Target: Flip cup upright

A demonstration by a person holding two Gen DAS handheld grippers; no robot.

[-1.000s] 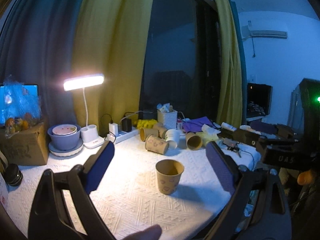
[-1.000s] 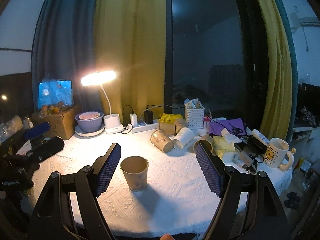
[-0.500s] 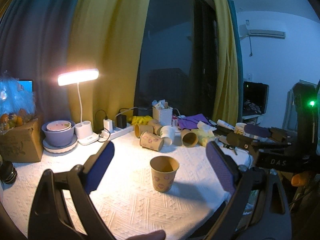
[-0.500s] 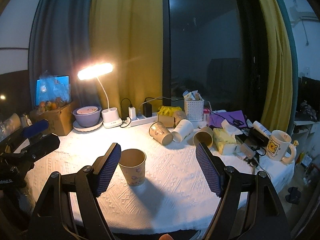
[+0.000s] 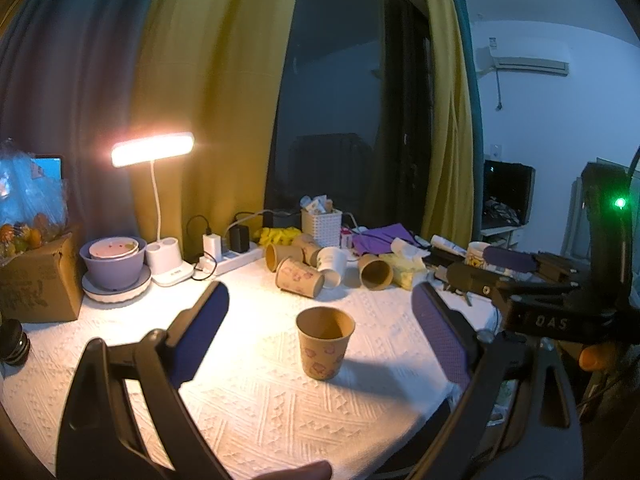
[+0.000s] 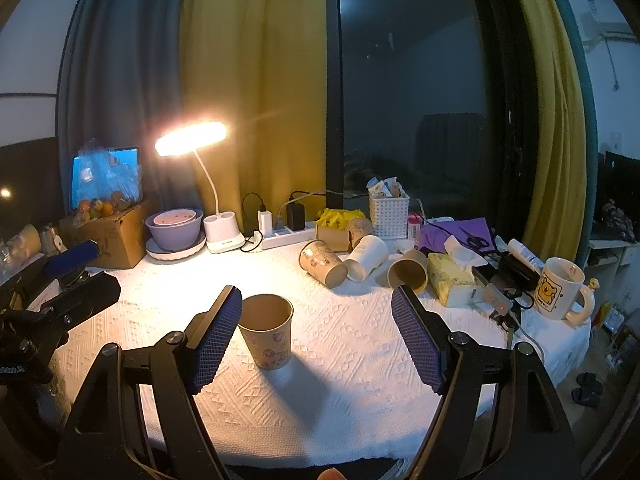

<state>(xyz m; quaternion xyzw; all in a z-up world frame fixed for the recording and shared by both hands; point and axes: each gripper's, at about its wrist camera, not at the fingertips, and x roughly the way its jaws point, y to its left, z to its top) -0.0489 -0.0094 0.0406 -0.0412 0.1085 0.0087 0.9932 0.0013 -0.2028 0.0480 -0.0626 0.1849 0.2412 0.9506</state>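
A brown paper cup [image 5: 325,343] with a purple print stands upright, mouth up, on the white tablecloth; it also shows in the right wrist view [image 6: 267,331]. My left gripper [image 5: 320,332] is open and empty, its jaws wide apart on either side of the cup and nearer than it. My right gripper [image 6: 316,332] is open and empty; the cup stands just beyond its left finger [image 6: 216,336]. The right gripper's body shows at the right of the left wrist view [image 5: 532,304], the left gripper's at the left of the right wrist view [image 6: 56,304].
Several paper cups [image 6: 324,266] lie on their sides at the back of the table, beside a tissue pack [image 6: 450,280] and a mug [image 6: 560,292]. A lit desk lamp [image 6: 192,144], a bowl [image 6: 174,228], a power strip [image 6: 286,236] and a cardboard box [image 6: 110,236] line the back.
Both wrist views have shifted slightly while the upright cup stays put on the cloth. Both grippers stay open.
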